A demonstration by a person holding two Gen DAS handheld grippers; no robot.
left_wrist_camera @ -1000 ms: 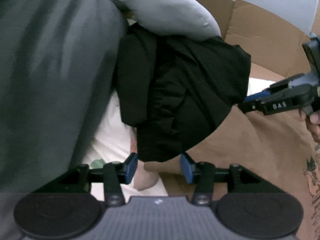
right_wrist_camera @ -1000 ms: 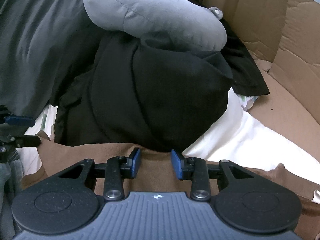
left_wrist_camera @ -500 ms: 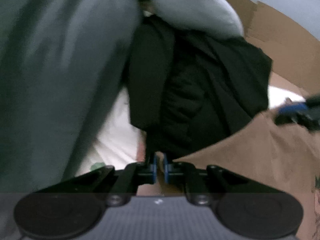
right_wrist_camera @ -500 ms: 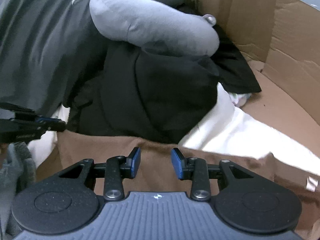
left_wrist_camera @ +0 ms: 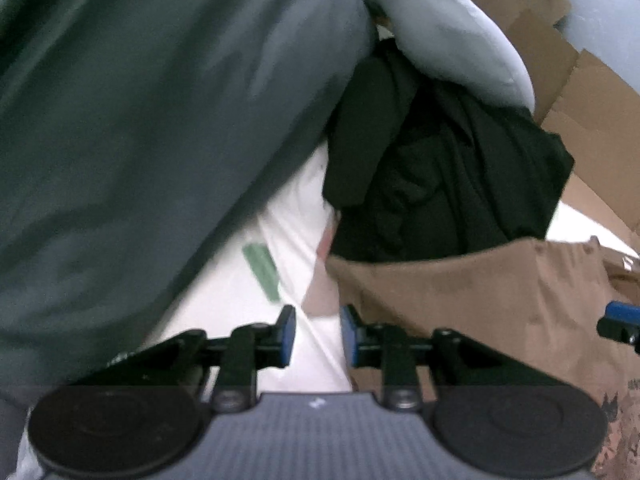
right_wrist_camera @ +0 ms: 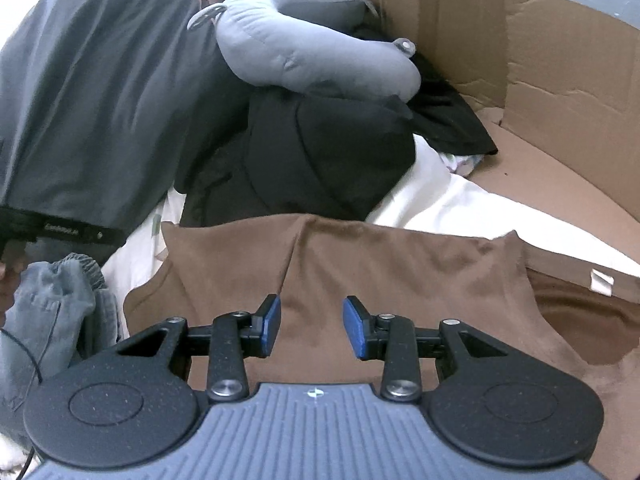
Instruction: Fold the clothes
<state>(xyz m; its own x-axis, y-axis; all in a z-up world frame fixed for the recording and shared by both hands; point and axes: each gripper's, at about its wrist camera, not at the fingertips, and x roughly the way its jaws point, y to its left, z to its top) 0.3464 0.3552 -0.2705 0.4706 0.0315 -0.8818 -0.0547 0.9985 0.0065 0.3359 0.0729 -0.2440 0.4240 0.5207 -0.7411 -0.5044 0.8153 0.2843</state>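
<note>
A brown garment (right_wrist_camera: 360, 264) lies folded over on a white sheet (right_wrist_camera: 460, 204), its far edge in front of a black clothes pile (right_wrist_camera: 320, 152). It also shows in the left wrist view (left_wrist_camera: 460, 288). My right gripper (right_wrist_camera: 311, 326) is open and empty, just above the brown garment. My left gripper (left_wrist_camera: 317, 334) is open and empty at the brown garment's left edge, over the white sheet (left_wrist_camera: 240, 300). The right gripper's blue tip (left_wrist_camera: 620, 312) shows at the right edge of the left wrist view.
A grey neck pillow (right_wrist_camera: 312, 60) rests on the black pile. A large dark grey-green garment (left_wrist_camera: 140, 140) fills the left. Cardboard walls (right_wrist_camera: 560, 52) stand behind and right. A crumpled grey garment (right_wrist_camera: 56, 304) lies at the near left.
My left gripper, shut on the brown garment's edge half a second ago, has let go and opened. The brown garment now lies folded flat. Both grippers have drawn back.
</note>
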